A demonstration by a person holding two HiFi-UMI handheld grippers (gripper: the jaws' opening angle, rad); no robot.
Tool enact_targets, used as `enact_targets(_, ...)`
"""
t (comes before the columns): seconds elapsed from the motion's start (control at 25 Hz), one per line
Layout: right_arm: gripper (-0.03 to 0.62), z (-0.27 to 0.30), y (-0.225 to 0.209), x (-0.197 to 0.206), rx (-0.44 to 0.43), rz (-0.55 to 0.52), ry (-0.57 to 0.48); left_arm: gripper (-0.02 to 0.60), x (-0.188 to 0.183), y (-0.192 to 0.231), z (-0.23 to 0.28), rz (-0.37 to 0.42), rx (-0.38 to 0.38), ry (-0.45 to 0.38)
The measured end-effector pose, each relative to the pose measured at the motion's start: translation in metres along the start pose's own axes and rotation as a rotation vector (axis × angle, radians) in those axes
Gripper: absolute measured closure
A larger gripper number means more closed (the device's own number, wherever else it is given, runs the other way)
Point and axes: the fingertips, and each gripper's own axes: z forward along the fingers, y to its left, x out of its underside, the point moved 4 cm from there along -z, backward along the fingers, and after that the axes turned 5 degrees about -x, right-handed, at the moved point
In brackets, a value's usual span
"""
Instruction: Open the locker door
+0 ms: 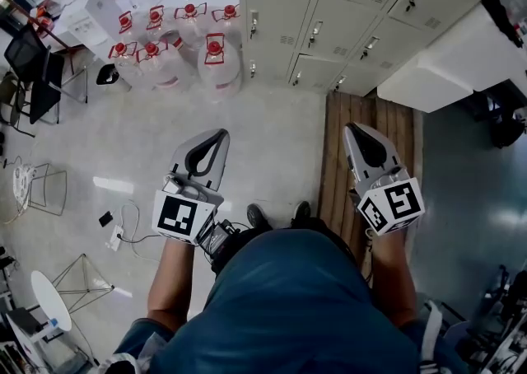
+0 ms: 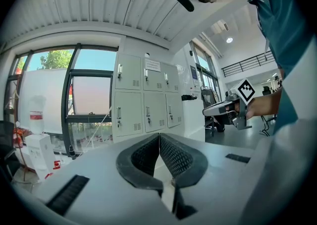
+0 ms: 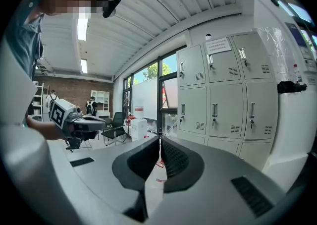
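A bank of pale grey lockers [image 1: 329, 2] with small handles stands ahead, all doors closed; it also appears in the left gripper view [image 2: 143, 97] and the right gripper view [image 3: 223, 95]. My left gripper [image 1: 216, 135] is held out in front of the person, well short of the lockers, its jaws shut with nothing between them [image 2: 159, 135]. My right gripper [image 1: 354, 129] hovers over a wooden board, also shut and empty [image 3: 159, 140]. Each gripper shows in the other's view: the right gripper [image 2: 230, 107] and the left gripper [image 3: 79, 120].
Several large water jugs with red caps [image 1: 177, 43] stand on the floor left of the lockers. A wooden board [image 1: 395, 129] lies before the lockers, beside a white cabinet [image 1: 461, 59]. A chair [image 1: 33, 67], floor cables [image 1: 123, 228] and a round white table [image 1: 49, 298] are at left.
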Motion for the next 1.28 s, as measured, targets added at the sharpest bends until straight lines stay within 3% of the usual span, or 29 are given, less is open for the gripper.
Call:
enact_targets(0.28, 0.557, 0.020, 0.016, -0.007, 0.010, 0.015, -0.022, 0.565, 0.004, 0.022, -0.005, 0.005, 0.013, -0.018)
enact_targets(0.64, 0.557, 0.054, -0.001, -0.006, 0.003, 0.036, -0.006, 0.565, 0.008, 0.045, 0.008, -0.015, -0.024, 0.001)
enact_targets(0.92, 0.557, 0.103, -0.033, -0.004, -0.069, 0.047, -0.001, 0.565, 0.013, 0.069, 0.042, -0.017, -0.096, 0.036)
enact_targets(1.28, 0.557, 0.158, -0.109, -0.007, -0.157, 0.054, 0.008, 0.565, 0.004, 0.078, 0.118, -0.012, -0.167, 0.049)
